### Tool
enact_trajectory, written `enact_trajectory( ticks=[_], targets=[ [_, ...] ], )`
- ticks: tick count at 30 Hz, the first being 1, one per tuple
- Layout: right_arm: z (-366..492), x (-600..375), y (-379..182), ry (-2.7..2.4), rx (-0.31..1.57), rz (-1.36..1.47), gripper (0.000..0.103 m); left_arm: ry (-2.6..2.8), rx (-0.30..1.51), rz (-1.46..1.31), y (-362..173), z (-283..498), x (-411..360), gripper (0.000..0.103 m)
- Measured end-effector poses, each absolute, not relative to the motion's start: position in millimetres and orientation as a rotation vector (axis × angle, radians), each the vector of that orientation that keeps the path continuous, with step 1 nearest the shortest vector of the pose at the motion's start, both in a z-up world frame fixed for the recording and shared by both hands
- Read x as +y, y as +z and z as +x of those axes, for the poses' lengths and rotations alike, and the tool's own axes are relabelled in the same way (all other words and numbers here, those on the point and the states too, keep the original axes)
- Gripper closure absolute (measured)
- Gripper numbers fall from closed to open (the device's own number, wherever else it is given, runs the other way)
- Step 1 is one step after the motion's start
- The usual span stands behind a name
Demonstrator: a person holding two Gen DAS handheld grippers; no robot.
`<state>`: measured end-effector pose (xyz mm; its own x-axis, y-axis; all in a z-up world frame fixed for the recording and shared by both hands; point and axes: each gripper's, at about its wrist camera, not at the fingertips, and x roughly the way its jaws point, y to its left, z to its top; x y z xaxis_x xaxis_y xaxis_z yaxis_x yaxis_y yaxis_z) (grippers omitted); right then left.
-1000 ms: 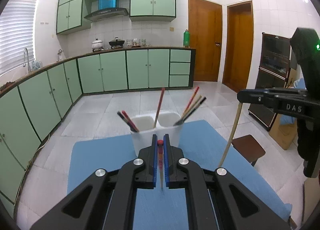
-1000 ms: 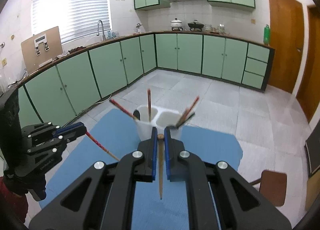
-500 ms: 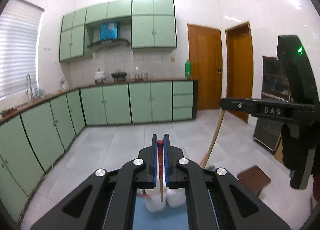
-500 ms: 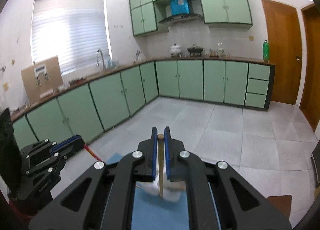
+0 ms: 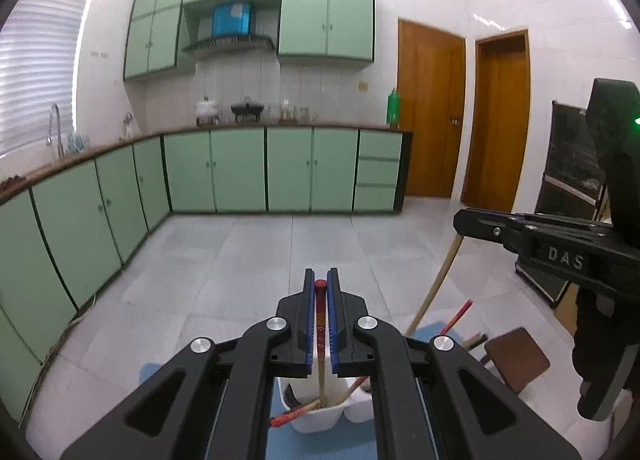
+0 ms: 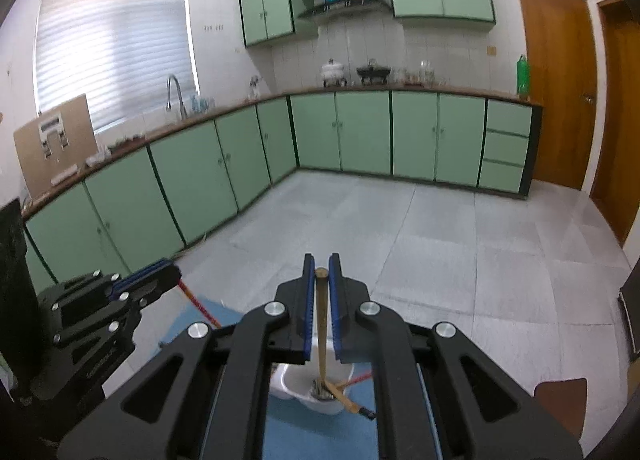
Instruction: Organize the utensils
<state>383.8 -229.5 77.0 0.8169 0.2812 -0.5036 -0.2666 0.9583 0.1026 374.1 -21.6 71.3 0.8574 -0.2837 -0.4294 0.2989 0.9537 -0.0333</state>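
1. Chopsticks are held one per tool: the left hand-held gripper (image 5: 321, 300) is clamped on a red-topped patterned chopstick (image 5: 320, 324), the right hand-held gripper (image 6: 321, 292) on a plain tan wooden chopstick (image 6: 321, 324).
2. Both sticks hang near vertical, lower tips inside the white two-compartment plastic holder (image 5: 316, 418), apparently so that they drop in upright.
3. Holder stands on a blue-covered worktop (image 5: 320, 444); other chopsticks (image 5: 456, 316) lean in it already.
4. Judgement: insertion under way, release pending.

utensils (image 5: 452, 324) crowding holder (image 5: 316, 422), claws alongside
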Motion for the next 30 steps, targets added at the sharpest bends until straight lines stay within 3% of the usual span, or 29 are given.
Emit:
enact_trajectory(
  ticks=[2,4,6,10,12,14,16,18,30],
  targets=[
    [381,-229,72,0.284,0.547,0.026,0.092,-0.303,0.463,0.032,66,374,-20,0.096],
    [374,-232,71,0.273,0.539,0.033,0.082,-0.308,0.470,0.022,65,369,-17,0.092],
    [363,-237,73,0.259,0.517,0.034,0.073,-0.306,0.457,0.015,70,363,-13,0.079],
    [333,-249,75,0.228,0.483,0.035,0.055,-0.305,0.438,-0.003,78,343,-4,0.063],
    [318,-256,74,0.214,0.473,0.036,0.045,-0.296,0.435,-0.008,79,330,-1,0.048],
    [297,-262,71,0.201,0.466,0.034,0.038,-0.304,0.427,-0.020,78,310,2,0.044],
    [275,-266,65,0.197,0.463,0.033,0.021,-0.293,0.432,-0.022,74,293,4,0.039],
    [251,-269,56,0.185,0.452,0.032,0.014,-0.286,0.433,-0.026,69,278,5,0.035],
    [151,-259,-1,0.243,0.521,0.089,0.008,-0.229,0.477,0.003,30,183,2,0.015]
  ],
)
